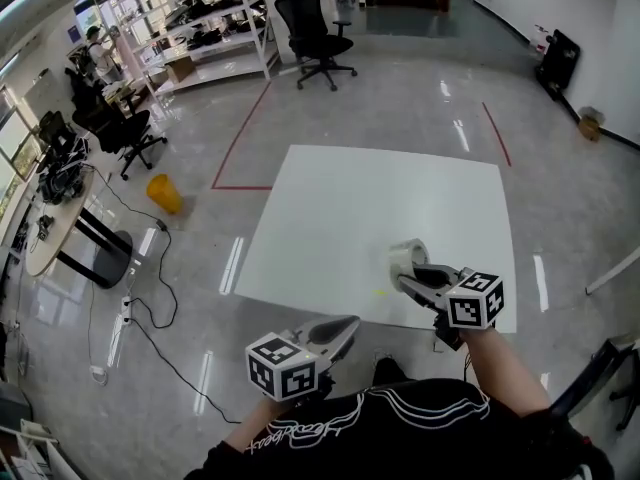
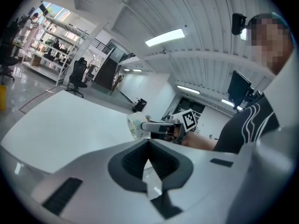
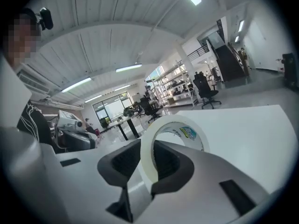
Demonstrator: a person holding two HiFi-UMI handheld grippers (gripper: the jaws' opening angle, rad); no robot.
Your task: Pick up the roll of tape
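While lifted clear of the flat white table (image 1: 300,218), clamped on edge between the ribbed dark pads of the right gripper (image 1: 405,283), jaws partway apart: roll of tape (image 1: 408,260), smooth pale ring, printed core. Left gripper (image 1: 345,325) pinched shut, empty; smooth grey shell.

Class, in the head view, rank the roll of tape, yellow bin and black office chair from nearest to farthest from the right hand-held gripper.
1. roll of tape, between the right hand-held gripper jaws.
2. yellow bin, on the floor left of the table.
3. black office chair, beyond the table's far edge.
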